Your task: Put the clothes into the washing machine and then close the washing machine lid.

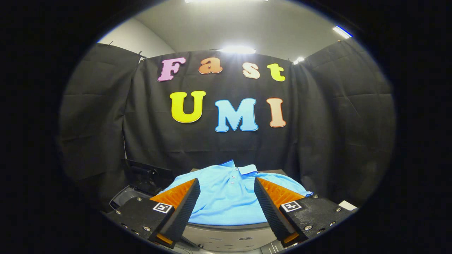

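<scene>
Gripper (226, 185) with jaws spread wide and holding nothing, blue polo shirt (227, 197) lying flat just ahead of and between them on the grey washing machine (226, 234), its collar on the far side beyond them.

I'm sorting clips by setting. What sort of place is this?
Likely a staged recording booth: black cloth wall, a blue polo shirt spread ahead of the open gripper, and what may be a washing machine below.
</scene>
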